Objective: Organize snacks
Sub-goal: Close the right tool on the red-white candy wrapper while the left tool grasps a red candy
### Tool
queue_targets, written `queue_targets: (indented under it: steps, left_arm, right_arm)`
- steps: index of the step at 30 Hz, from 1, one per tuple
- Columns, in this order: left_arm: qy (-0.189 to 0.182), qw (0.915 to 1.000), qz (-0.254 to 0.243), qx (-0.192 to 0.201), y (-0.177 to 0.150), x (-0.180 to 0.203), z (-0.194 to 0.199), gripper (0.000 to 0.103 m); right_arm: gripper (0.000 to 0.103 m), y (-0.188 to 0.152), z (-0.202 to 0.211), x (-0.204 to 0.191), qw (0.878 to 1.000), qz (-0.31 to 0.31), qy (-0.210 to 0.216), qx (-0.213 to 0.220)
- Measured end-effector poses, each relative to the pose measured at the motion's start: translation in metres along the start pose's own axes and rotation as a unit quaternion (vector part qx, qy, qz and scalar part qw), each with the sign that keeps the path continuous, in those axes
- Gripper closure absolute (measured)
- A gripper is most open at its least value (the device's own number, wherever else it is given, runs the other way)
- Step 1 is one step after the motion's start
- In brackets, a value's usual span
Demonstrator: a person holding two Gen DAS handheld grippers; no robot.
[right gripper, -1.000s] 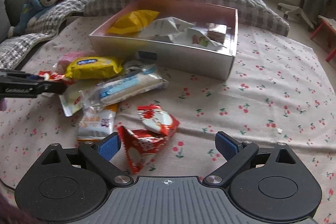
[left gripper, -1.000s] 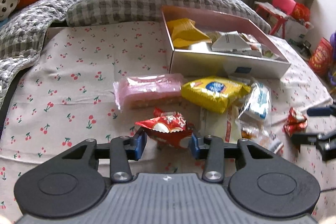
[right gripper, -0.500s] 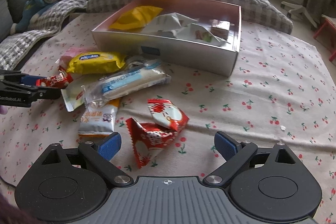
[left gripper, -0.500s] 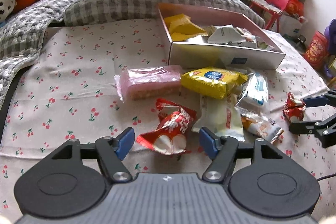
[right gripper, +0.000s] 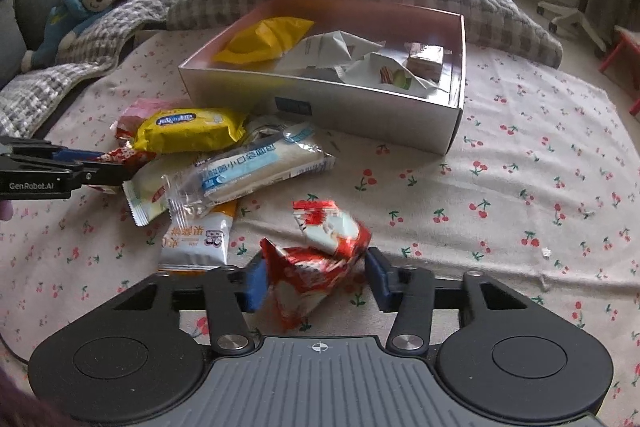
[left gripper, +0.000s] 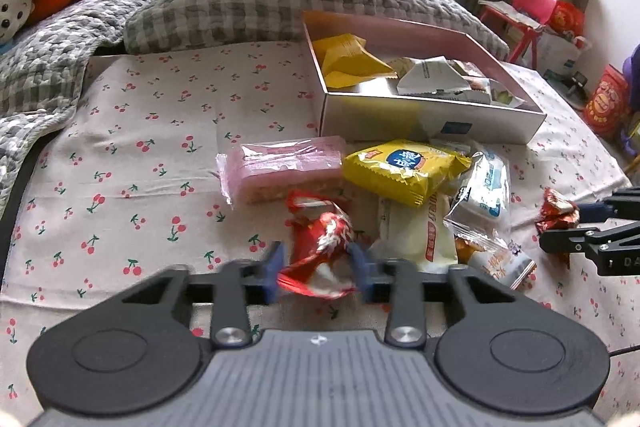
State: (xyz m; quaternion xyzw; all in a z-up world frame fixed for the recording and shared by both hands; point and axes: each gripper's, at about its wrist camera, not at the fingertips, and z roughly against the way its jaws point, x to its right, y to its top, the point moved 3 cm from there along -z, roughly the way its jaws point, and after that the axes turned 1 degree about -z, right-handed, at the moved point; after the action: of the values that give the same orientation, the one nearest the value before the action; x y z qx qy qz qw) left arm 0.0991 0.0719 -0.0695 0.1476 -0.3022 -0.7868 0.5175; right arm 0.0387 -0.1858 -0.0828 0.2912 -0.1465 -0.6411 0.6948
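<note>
So my left gripper (left gripper: 318,277) is closing its jaws right now on a crinkly red snack packet (left gripper: 320,247) lying on the cherry-print sheet (left gripper: 132,147). The blue pads are blurred but they're pinching the wrapper on both sides, so I'm calling that a grip. Just past it a pink wafer pack (left gripper: 280,165) is lying flat, touching a yellow biscuit bag (left gripper: 404,167) on its right. Next over, a cream-coloured bun wrapper (left gripper: 416,231) and a clear pack with blue print (left gripper: 484,191) are overlapping each other, with a small orange-and-white sachet (left gripper: 496,261) at the near edge of the heap. Behind all that the white cardboard box (left gripper: 424,123) is sitting with a yellow bag and some pale wrappers already inside.

Moving right, my right gripper (right gripper: 316,281) is also closing, narrowing around a second red packet (right gripper: 320,255), which is sitting between the pads, crumpled and touched by both. It's lying well apart from the heap, in front of the box's near corner (right gripper: 448,131).
</note>
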Motion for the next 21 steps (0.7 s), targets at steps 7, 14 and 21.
queue_targets:
  steps: [7,14,21]
  left_arm:
    - [0.005,0.9990,0.043,-0.008,0.003,-0.009,0.005,0.082]
    - [0.008,0.9980,0.062,-0.008,0.007,-0.010,0.013,0.083]
    - [0.003,0.9970,0.078,-0.001,0.012,-0.011,0.019,0.086]
  right_arm:
    - [0.067,0.004,0.004,0.000,1.000,-0.012,0.007,0.005]
    - [0.067,0.011,0.011,0.004,1.000,-0.026,0.006,0.012]
    - [0.067,0.019,0.019,0.013,0.999,-0.048,0.003,0.020]
